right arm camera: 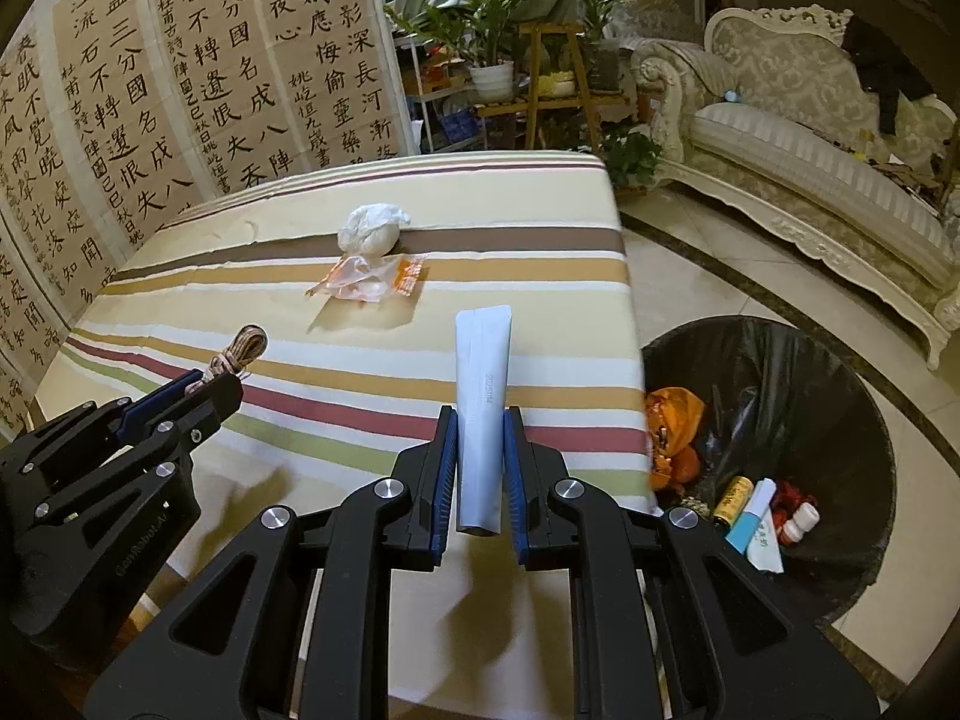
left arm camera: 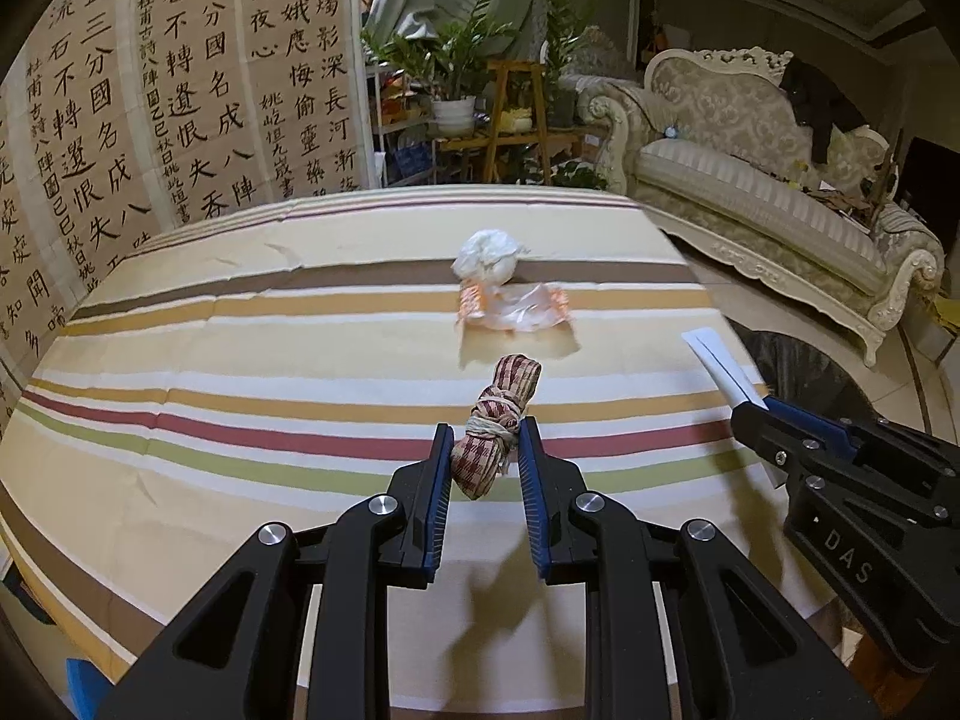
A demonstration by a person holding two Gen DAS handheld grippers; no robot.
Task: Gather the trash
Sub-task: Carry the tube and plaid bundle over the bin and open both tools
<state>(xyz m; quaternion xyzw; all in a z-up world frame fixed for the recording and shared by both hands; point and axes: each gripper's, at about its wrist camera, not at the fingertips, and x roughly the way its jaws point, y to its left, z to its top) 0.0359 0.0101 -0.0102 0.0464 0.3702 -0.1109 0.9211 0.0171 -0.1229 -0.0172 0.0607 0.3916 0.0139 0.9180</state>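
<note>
Striped table [left arm camera: 240,312] fills most of both views; trash is scattered on it because it's the pickup surface. Bin [right arm camera: 798,360] with a black liner sits on the floor just off the table's right edge, mouth open upward, so items can be dropped straight in. It already holds an orange bag, a small bottle and some cartons, so judging by that the task is partway through.

Left gripper [left arm camera: 485,456] hangs over the near part of the table, jaws clamped on a cord bundle [left arm camera: 498,420], a checked cord tied in a knot. Grip sits on the lower half, so the upper end sticks out past the fingertips. The bundle is clear of the cloth.

Right gripper [right arm camera: 480,450] is over the table's right side, near the bin, jaws clamped on a white tube [right arm camera: 483,396]. The tube runs lengthwise along the fingers, flat crimped end forward, which keeps it steady in the pads.

Still on the table, far middle: a tissue wad [left arm camera: 487,257] and, just in front of and touching it, a clear wrapper [left arm camera: 516,315] with orange print. Neither is held.

Likely next: carry both held items over the bin.
</note>
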